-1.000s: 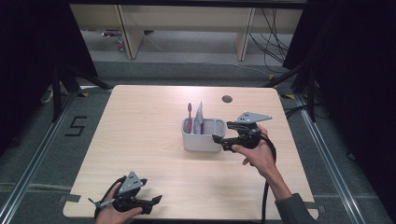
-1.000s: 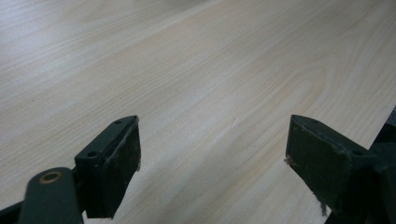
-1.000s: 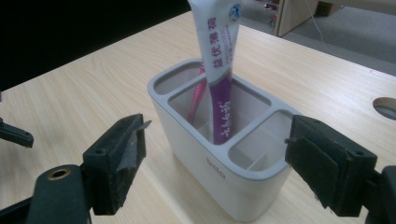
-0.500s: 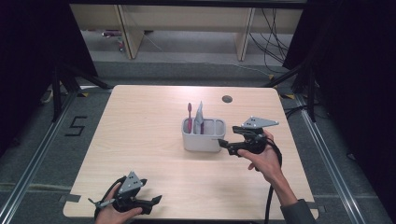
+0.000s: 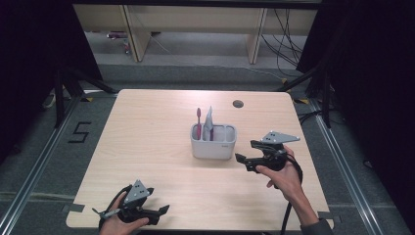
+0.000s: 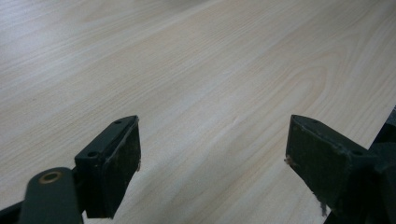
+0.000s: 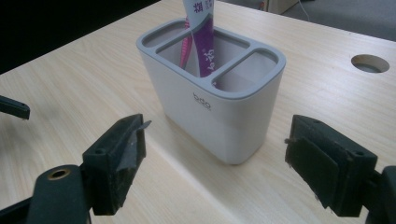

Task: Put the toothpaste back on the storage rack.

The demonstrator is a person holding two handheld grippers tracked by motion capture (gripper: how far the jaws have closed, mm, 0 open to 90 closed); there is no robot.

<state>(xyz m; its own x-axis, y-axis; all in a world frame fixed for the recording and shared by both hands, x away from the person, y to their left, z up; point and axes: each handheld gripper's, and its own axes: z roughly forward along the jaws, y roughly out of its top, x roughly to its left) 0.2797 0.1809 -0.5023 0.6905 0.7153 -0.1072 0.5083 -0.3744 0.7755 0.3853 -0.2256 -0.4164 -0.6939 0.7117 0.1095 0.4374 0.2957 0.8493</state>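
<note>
On the pale wooden table (image 5: 147, 142), the right gripper (image 5: 244, 157) is holding its jaws wide, empty, just beside the white holder (image 5: 213, 142) at table centre; the left gripper (image 5: 155, 211) is spreading wide near the front edge.

the table (image 5: 161, 147) is evenly lit from above, while the surroundings at 3 and 9 o'clock in the high view fall into near black. the holder (image 5: 213, 142) casts a short soft shadow toward 6 o'clock. the high view is soft and slightly grainy. in the right gripper view a pale sheen runs across the wood at 6 o'clock, and the corner at 10 o'clock is dark. in the left gripper view the wood grain at 12 o'clock blurs, and the near jaws are soft-edged.
</note>
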